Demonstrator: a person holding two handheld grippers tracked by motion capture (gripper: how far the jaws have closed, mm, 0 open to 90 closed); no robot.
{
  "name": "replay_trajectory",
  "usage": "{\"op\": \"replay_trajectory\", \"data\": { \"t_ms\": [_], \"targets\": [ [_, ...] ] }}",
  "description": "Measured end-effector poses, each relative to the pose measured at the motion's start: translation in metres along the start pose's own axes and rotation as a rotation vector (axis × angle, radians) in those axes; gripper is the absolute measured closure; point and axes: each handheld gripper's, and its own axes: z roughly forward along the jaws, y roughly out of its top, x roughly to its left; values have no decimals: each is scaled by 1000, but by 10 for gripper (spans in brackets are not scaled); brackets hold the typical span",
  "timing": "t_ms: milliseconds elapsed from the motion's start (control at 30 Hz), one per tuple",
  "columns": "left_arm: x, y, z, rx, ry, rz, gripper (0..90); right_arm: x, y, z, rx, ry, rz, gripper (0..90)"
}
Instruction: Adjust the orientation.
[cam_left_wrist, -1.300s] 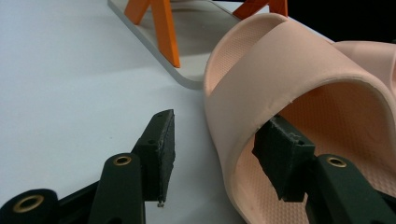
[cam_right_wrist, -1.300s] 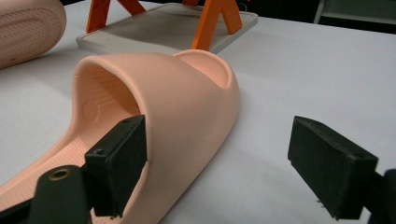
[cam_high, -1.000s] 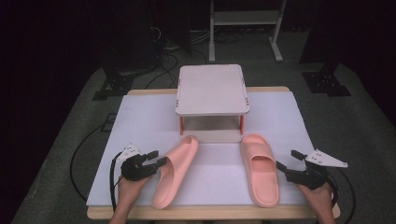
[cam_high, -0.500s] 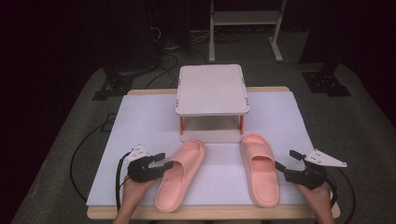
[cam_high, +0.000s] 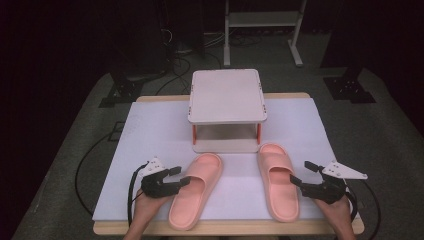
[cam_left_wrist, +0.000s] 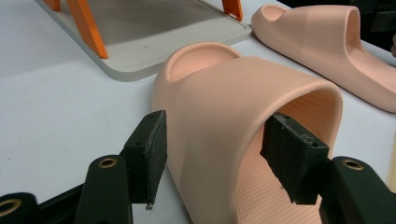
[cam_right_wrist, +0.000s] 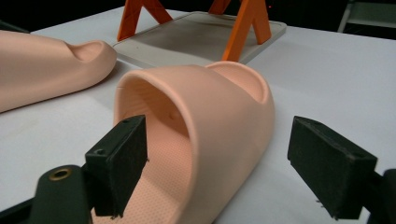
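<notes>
Two peach slippers lie on the white table top, toes toward a small two-tier stand (cam_high: 227, 95). My left gripper (cam_high: 179, 176) is at the outer side of the left slipper (cam_high: 196, 192). In the left gripper view it (cam_left_wrist: 215, 163) is open, one jaw outside the strap of the left slipper (cam_left_wrist: 233, 93) and the other under it. My right gripper (cam_high: 301, 171) is beside the right slipper (cam_high: 276, 182). In the right gripper view it (cam_right_wrist: 217, 163) is open, with one jaw inside the right slipper (cam_right_wrist: 219, 107) and the other standing apart from its outer side.
The stand has orange legs (cam_right_wrist: 243, 28) and a grey base plate (cam_left_wrist: 140, 37) just beyond the slipper toes. The white table cover (cam_high: 150, 130) has bare room to the left and right of the stand. Cables (cam_high: 85, 165) trail off the table's left side.
My left gripper slid right into the left slipper's strap, and that slipper shifted right and turned a little straighter. The right gripper crept slightly toward the right slipper.
</notes>
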Motion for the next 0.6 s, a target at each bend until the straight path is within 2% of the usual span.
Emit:
{"op": "replay_trajectory", "data": {
  "t_ms": [200, 467, 600],
  "targets": [
    [-1, -1, 0, 7, 15, 11, 407, 3, 1, 2, 4, 8, -15, 195],
    [-4, -1, -1, 9, 21, 20, 393, 10, 2, 5, 44, 26, -46, 198],
    [-3, -1, -1, 15, 23, 21, 393, 12, 3, 7, 61, 30, -47, 199]
  ]
}}
